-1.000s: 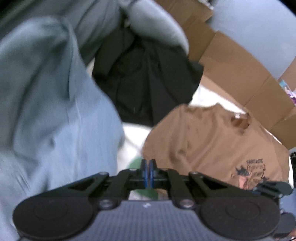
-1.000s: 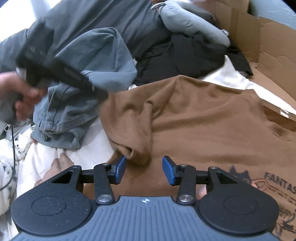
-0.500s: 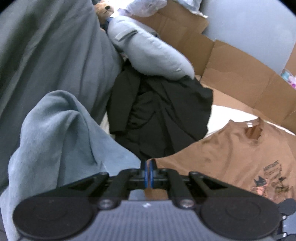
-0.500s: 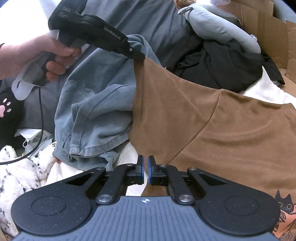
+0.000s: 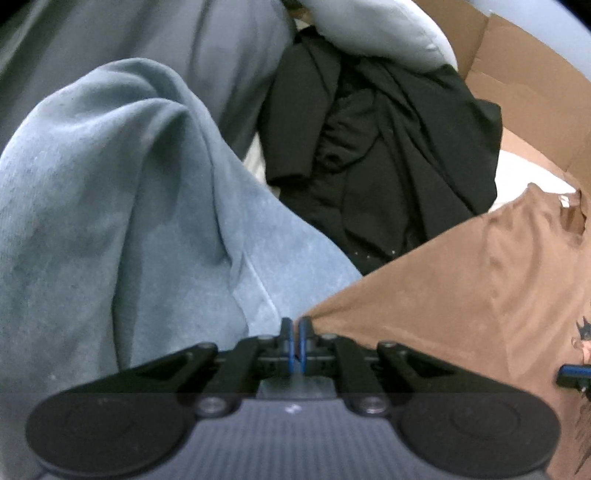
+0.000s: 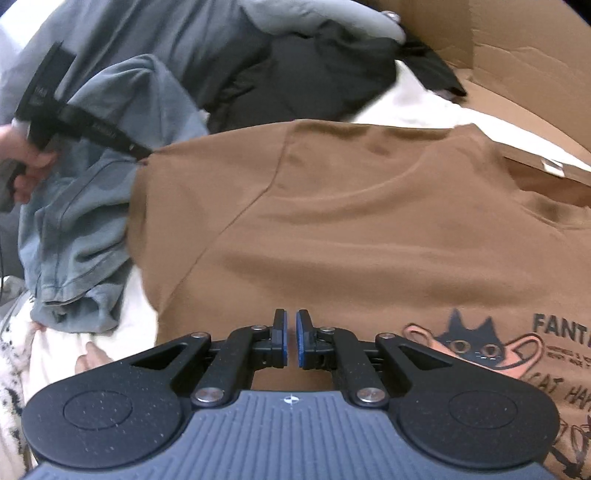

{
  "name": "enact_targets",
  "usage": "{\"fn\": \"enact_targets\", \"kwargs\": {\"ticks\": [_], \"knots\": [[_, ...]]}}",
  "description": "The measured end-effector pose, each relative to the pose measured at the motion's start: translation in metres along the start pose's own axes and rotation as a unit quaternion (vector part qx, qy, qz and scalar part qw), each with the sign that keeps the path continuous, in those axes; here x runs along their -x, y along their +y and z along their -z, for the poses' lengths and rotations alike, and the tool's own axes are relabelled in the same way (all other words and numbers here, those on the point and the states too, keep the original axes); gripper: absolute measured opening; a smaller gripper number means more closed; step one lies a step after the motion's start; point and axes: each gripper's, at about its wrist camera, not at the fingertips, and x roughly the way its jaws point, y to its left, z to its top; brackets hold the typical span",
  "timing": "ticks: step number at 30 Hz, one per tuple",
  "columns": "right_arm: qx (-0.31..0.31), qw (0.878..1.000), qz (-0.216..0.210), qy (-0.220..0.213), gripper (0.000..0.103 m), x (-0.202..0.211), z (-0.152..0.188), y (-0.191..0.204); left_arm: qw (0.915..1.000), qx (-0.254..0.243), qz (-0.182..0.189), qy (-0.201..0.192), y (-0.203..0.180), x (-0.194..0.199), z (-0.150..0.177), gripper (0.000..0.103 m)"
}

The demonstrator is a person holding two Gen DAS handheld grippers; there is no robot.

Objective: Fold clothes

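Note:
A brown T-shirt [image 6: 369, 221] with a cat print lies spread across the pile of laundry. My left gripper [image 5: 295, 325] is shut on a corner of the brown T-shirt [image 5: 461, 295], and the cloth runs taut away from its tips. In the right wrist view the left gripper [image 6: 142, 152], held by a hand [image 6: 29, 158], pinches the sleeve end at the left. My right gripper [image 6: 290, 321] is shut low on the shirt near the sleeve seam, its pads nearly touching with thin cloth between them.
A blue-grey garment [image 5: 110, 221] is bunched to the left of the shirt. Behind it lie a black garment [image 5: 388, 147] and a grey padded item [image 5: 388, 33]. Cardboard walls [image 6: 517, 55] stand at the back right. White bedding [image 6: 406, 107] shows under the clothes.
My right jaws closed on the crumpled sleeve fold. The left gripper carried the sleeve end out to the left, and the crumpled sleeve is now stretched flat between the two grippers.

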Motion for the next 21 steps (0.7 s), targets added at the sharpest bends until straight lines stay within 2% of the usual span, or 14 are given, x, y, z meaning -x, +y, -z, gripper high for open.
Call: {"fn": "enact_targets", "kwargs": {"ticks": [4,8,10,11,17,21], "knots": [[0.004,1.000,0.013,-0.024,0.006,0.006,-0.013,-0.011,0.9999,0.002,0.005,-0.012,0.000,0.008,0.000,0.004],[0.003,0.999,0.030,-0.040,0.025,0.001,-0.035,-0.026,0.9997,0.005,-0.004,-0.022,-0.001,0.016,-0.004,0.012],[0.002,0.998,0.037,-0.043,0.026,-0.002,-0.045,-0.034,0.9989,-0.001,-0.014,-0.045,-0.006,0.026,-0.009,0.023],[0.002,0.998,0.040,-0.044,0.026,-0.004,-0.049,-0.037,0.9985,-0.002,-0.004,-0.054,-0.009,0.031,-0.012,0.026],[-0.015,0.997,0.053,-0.053,0.026,-0.010,-0.069,-0.057,0.9946,-0.027,0.038,-0.093,-0.046,0.043,-0.028,0.026],[-0.017,0.996,0.067,-0.052,0.026,-0.016,-0.082,-0.069,0.9916,-0.032,0.049,-0.116,-0.076,0.041,-0.035,0.025]]}}
